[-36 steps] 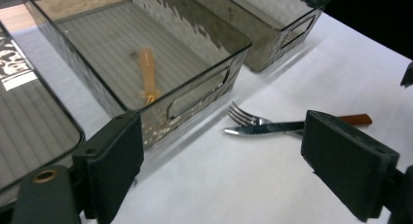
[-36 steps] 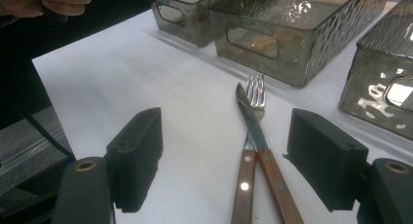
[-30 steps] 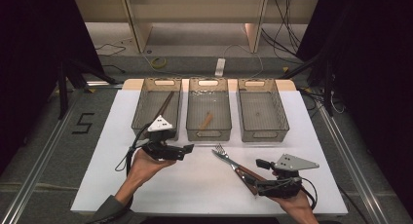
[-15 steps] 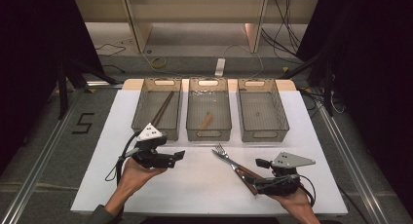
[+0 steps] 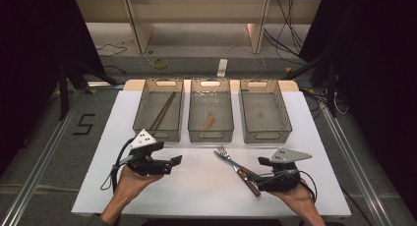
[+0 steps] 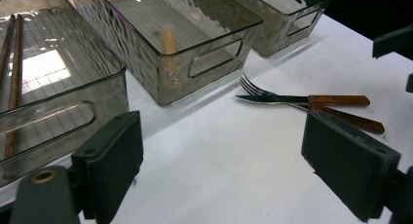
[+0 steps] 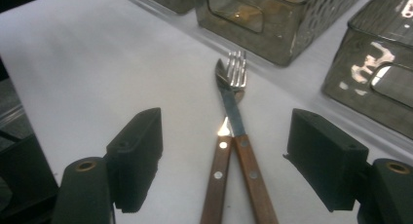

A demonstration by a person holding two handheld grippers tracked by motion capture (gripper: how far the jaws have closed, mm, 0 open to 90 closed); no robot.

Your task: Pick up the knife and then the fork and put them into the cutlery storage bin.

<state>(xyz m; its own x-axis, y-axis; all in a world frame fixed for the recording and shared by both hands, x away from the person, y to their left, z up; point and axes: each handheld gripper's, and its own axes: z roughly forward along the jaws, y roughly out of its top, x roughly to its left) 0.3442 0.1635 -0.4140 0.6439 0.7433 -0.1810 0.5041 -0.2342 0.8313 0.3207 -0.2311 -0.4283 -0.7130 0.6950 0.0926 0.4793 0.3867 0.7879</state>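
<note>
A fork (image 5: 224, 152) and a knife (image 5: 235, 165) with wooden handles lie crossed on the white table (image 5: 196, 191), right of centre. My right gripper (image 5: 258, 173) sits at their handle ends, open. In the right gripper view the two handles (image 7: 234, 180) lie between the right gripper's (image 7: 229, 151) pads, which do not touch them. My left gripper (image 5: 174, 163) hovers low over the table at the left, open and holding nothing, pointing right. In the left gripper view the left gripper's (image 6: 234, 156) jaws frame bare table, with the knife (image 6: 277, 98) and fork (image 6: 251, 85) beyond.
Three clear bins stand in a row at the back of the table. The left bin (image 5: 142, 123) holds dark chopsticks (image 5: 162, 110). A short wooden piece (image 5: 208, 121) lies in the middle bin (image 5: 210, 135). Nothing shows inside the right bin (image 5: 268, 135).
My left gripper has drawn back toward the near edge and a little left. The right gripper and the cutlery have stayed put.
</note>
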